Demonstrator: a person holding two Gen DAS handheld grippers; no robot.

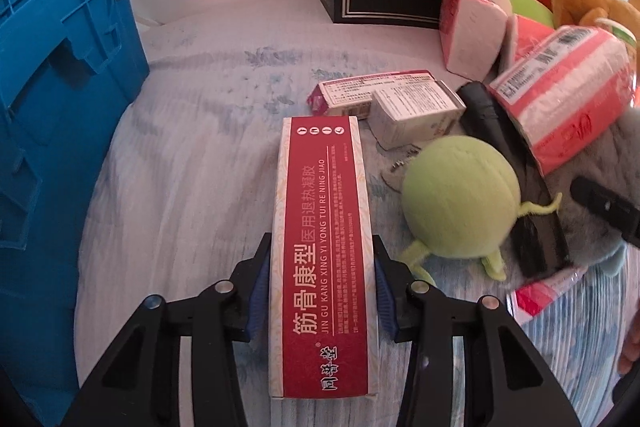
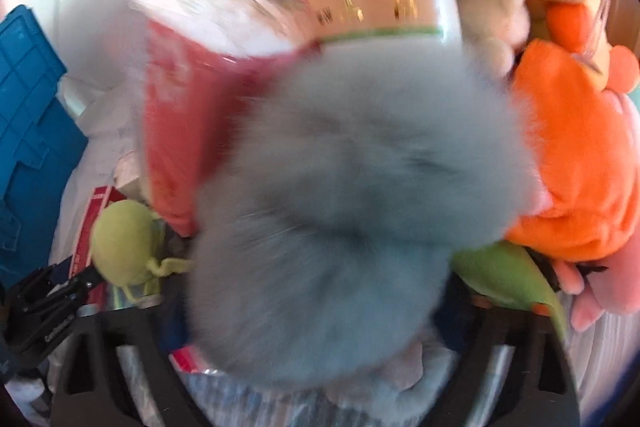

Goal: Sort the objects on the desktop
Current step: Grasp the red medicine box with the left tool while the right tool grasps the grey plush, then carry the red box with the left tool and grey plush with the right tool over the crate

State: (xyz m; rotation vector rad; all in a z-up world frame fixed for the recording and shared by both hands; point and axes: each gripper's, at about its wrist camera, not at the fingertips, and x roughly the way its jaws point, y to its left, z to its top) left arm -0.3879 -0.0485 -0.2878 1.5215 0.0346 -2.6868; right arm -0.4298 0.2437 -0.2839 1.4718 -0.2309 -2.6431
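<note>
Left tool (image 1: 322,291): pinching red box (image 1: 322,247), lower centre, printed "JIN GU KANG XING YI YONG TUI RE NING JIAO".
Right tool (image 2: 320,327): fingers hidden behind blurred grey plush (image 2: 360,195); grip cannot be told.

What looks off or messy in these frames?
The right side is a jumble: pink-and-white packs lie tilted against each other over a black pouch, with the green plush beside them. The red box sits straight between the left hand-held gripper fingers. A grey plush fills the right view, badly blurred.
</note>
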